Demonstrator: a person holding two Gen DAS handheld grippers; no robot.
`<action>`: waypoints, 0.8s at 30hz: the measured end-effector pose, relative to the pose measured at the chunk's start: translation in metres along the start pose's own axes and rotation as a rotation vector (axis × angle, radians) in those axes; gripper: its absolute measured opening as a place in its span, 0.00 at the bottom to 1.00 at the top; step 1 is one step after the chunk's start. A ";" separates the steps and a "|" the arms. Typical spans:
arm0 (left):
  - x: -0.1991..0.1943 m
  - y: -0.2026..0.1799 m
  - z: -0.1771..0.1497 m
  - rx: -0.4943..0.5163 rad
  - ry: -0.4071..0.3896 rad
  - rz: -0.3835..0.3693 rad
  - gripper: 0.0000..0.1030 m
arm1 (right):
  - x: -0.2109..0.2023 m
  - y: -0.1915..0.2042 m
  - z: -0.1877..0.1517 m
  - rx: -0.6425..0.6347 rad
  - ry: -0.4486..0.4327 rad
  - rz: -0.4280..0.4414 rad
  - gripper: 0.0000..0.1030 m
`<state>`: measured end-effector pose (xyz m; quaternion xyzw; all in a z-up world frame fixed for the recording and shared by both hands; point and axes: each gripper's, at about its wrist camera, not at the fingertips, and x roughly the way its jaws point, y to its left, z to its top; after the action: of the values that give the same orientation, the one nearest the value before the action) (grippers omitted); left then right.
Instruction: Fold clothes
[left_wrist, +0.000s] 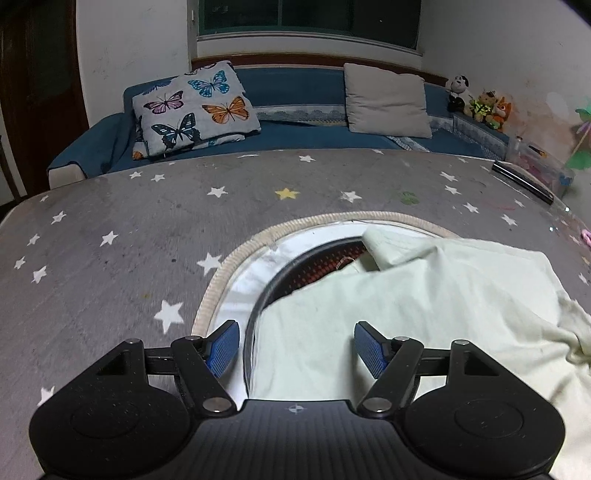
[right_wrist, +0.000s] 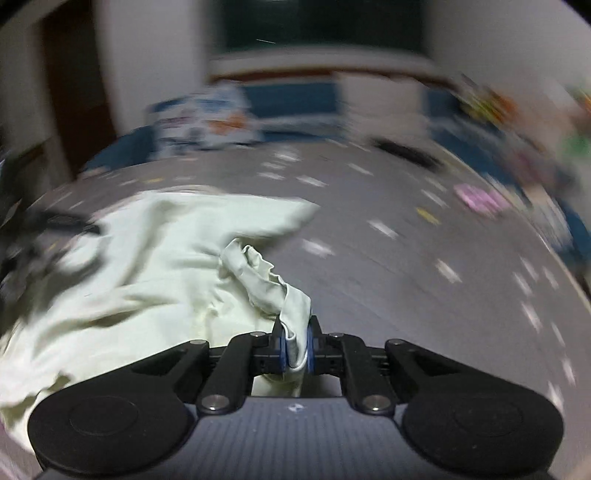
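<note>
So the pale green shirt (left_wrist: 388, 295) is lying crumpled on the grey star-print surface (left_wrist: 110, 206), partly covering a round opening. The right hand-held gripper (right_wrist: 295, 347) is pinching a bunched edge of it tight. The left hand-held gripper (left_wrist: 295, 347) is hovering over the shirt, jaws apart, gripping nothing.

Smeared right-wrist view, garment cut off

The pale green garment (left_wrist: 406, 314) runs past the frame's right edge, hiding part of the round opening (left_wrist: 314, 258).
</note>
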<state>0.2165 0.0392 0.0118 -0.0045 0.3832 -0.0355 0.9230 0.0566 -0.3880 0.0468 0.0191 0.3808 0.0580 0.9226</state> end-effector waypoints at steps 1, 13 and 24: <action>0.002 0.001 0.002 0.000 -0.002 -0.005 0.70 | 0.000 -0.015 -0.002 0.073 0.031 -0.030 0.10; 0.011 -0.012 0.010 0.036 -0.042 -0.142 0.57 | -0.001 -0.007 0.046 -0.018 -0.023 0.046 0.31; 0.014 -0.036 0.005 0.107 0.011 -0.339 0.13 | 0.061 0.062 0.107 -0.164 -0.008 0.256 0.32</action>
<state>0.2283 0.0027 0.0066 -0.0198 0.3796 -0.2108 0.9006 0.1688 -0.3186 0.0846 -0.0077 0.3655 0.2060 0.9077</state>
